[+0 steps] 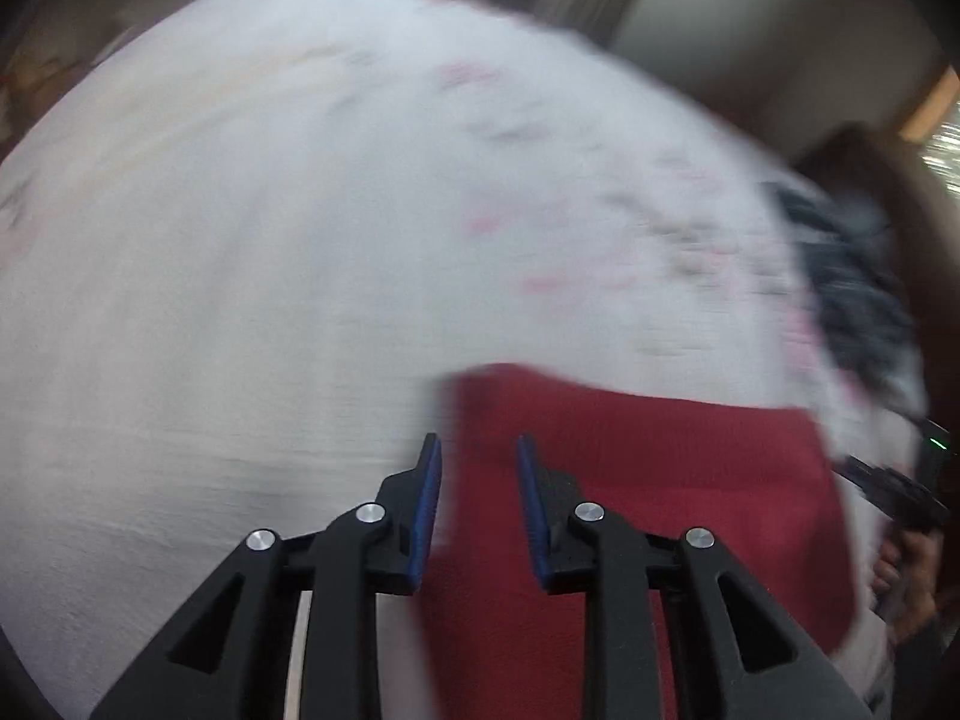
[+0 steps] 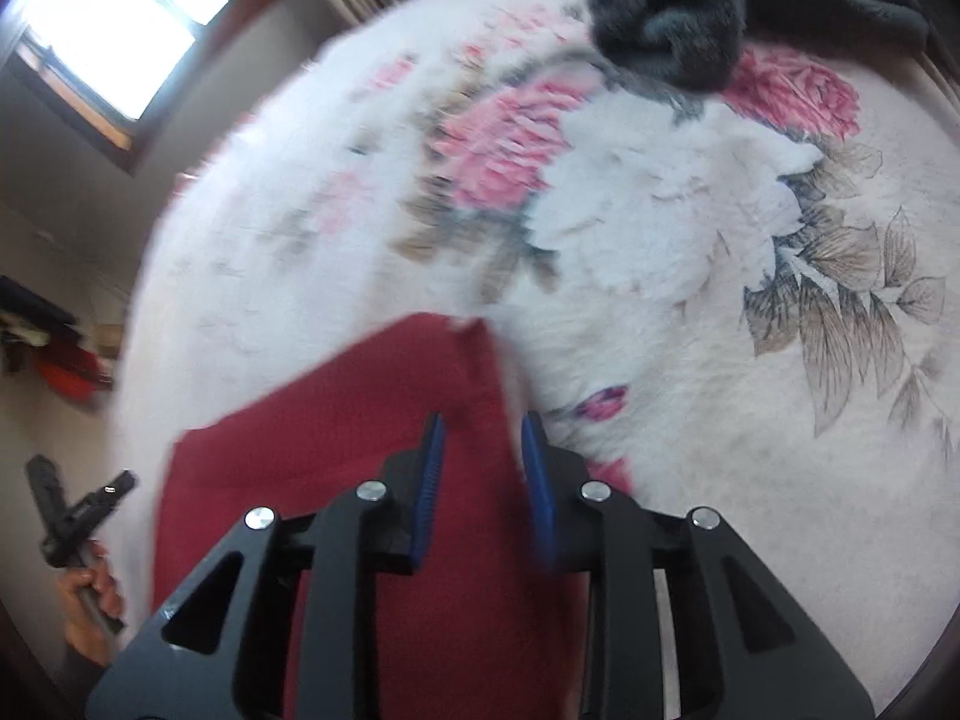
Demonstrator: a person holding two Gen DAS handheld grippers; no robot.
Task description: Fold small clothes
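From the left wrist, the left gripper [image 1: 479,450] is spread, holding nothing, its fingers straddling the left edge of the red cloth [image 1: 648,480], which lies flat on the bed [image 1: 240,240]; the cloth spreads ahead and to the right of it, toward the bed's near edge. A dark garment [image 1: 852,276] sits blurred at the bed's right side. From the right wrist, the right gripper [image 2: 480,432] is also spread and empty, its fingers straddling the cloth's [image 2: 336,450] right edge, just short of the far right corner; the cloth runs off to its left. The left gripper [image 2: 78,504] shows beyond the cloth's left edge. A dark garment [image 2: 690,6] lies at the bed's [image 2: 780,420] far edge. Each gripper looks equally near its own side edge, so I judge a two-handed pinch is next.
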